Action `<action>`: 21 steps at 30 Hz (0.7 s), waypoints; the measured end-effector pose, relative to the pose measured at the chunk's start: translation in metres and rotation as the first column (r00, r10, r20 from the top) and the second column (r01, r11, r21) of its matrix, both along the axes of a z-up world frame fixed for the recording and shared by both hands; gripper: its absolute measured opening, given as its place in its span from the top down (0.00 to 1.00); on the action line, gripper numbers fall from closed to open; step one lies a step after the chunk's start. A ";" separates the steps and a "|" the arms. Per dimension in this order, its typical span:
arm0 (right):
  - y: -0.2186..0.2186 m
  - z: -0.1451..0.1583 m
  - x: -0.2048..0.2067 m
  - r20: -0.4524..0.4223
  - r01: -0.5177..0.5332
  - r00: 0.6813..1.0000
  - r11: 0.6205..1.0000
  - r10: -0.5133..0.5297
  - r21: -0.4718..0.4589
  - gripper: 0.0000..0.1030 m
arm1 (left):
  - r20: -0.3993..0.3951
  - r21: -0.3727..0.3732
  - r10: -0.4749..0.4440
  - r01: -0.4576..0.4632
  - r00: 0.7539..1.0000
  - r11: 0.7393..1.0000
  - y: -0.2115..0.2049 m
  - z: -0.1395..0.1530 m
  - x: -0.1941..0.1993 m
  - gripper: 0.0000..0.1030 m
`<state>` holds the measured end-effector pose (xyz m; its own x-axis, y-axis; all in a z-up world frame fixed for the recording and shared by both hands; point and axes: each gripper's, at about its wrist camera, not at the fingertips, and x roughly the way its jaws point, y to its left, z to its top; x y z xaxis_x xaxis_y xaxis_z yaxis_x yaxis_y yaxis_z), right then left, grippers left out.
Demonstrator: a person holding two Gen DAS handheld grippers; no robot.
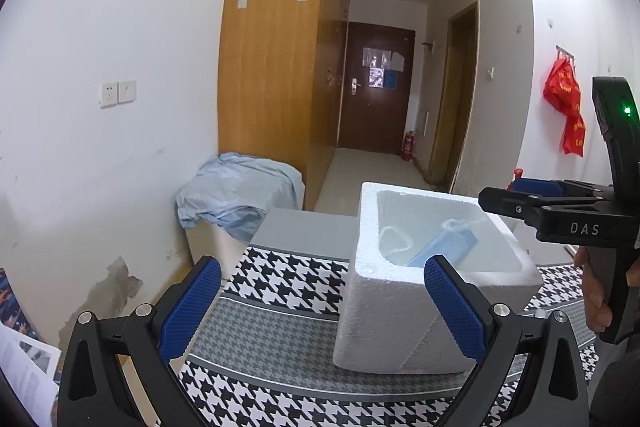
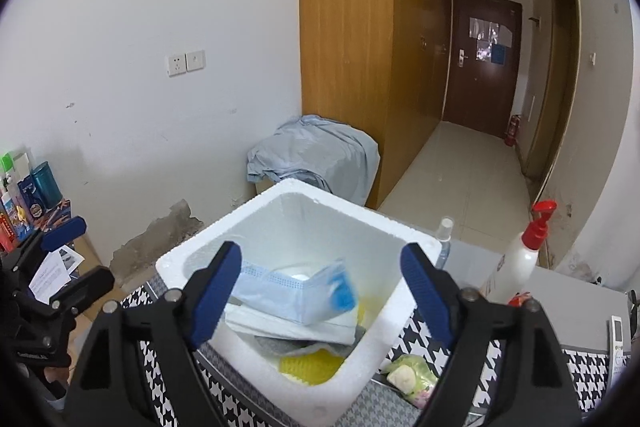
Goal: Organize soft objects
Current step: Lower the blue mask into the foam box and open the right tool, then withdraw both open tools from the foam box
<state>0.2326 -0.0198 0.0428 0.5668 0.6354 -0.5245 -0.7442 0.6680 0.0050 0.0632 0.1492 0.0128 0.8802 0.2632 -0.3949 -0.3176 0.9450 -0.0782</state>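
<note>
A white foam box [image 1: 400, 311] stands on the houndstooth cloth; it also shows in the right wrist view [image 2: 384, 235]. A blue face mask [image 2: 292, 287] lies in it on white, grey and yellow soft items [image 2: 312, 363]; the mask also shows in the left wrist view [image 1: 444, 247]. My right gripper [image 2: 320, 291] is open and empty just above the box opening; it shows from the side in the left wrist view [image 1: 516, 195]. My left gripper [image 1: 320, 307] is open and empty, in front of the box's left side. It shows in the right wrist view [image 2: 76, 251].
A white pump bottle with a red top [image 2: 516, 263], a small spray bottle [image 2: 444, 235], a green packet [image 2: 408, 375] and a remote [image 2: 620, 343] lie right of the box. A blue sheet [image 1: 240, 195] covers a box by the wardrobe. Items crowd a shelf [image 2: 24, 195] at left.
</note>
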 end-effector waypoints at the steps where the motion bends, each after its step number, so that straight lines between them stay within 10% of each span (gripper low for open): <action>1: -0.001 0.000 -0.001 0.003 0.001 1.000 1.000 -0.001 -0.001 0.17 | 0.001 0.001 -0.002 0.002 1.000 1.000 -0.001 0.001 0.000 0.01; 21: -0.039 0.020 -0.037 0.084 -0.002 0.996 0.998 -0.004 0.068 0.06 | 0.044 0.036 -0.041 0.039 0.998 0.999 -0.033 0.021 -0.019 0.01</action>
<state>0.1960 -0.0589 0.0632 0.6076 0.6674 -0.4306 -0.7432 0.6690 -0.0118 0.0445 0.1163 0.0334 0.9067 0.2405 -0.3464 -0.2767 0.9592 -0.0584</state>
